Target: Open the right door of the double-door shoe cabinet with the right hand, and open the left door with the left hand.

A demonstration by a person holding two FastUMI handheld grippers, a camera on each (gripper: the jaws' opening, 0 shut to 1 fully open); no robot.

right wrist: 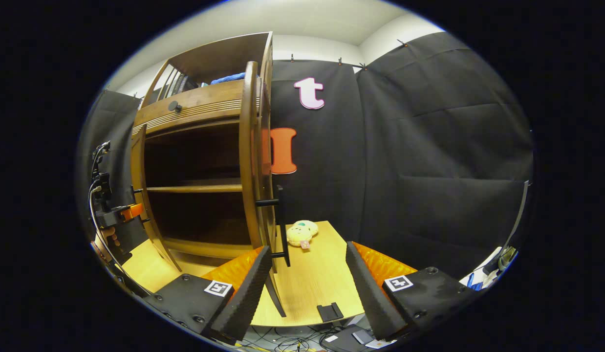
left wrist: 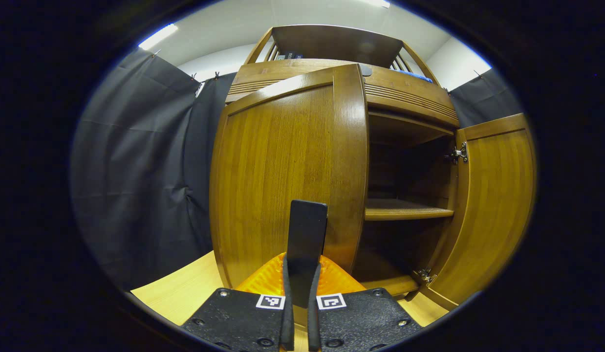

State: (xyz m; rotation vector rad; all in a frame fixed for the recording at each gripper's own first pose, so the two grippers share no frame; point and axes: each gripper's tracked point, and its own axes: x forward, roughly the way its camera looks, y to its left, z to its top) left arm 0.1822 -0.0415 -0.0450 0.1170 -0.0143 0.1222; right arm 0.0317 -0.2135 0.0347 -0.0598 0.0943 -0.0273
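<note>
Your left gripper (left wrist: 299, 274) is pinched narrow on the flat black handle (left wrist: 306, 244) of the cabinet's left door (left wrist: 283, 171), a glossy wood-grain panel swung partly out. Your right gripper (right wrist: 307, 288) stands wide, holding nothing, just beside the right door (right wrist: 249, 161), seen edge-on and fully open, with its black bar handle (right wrist: 281, 220).
</note>
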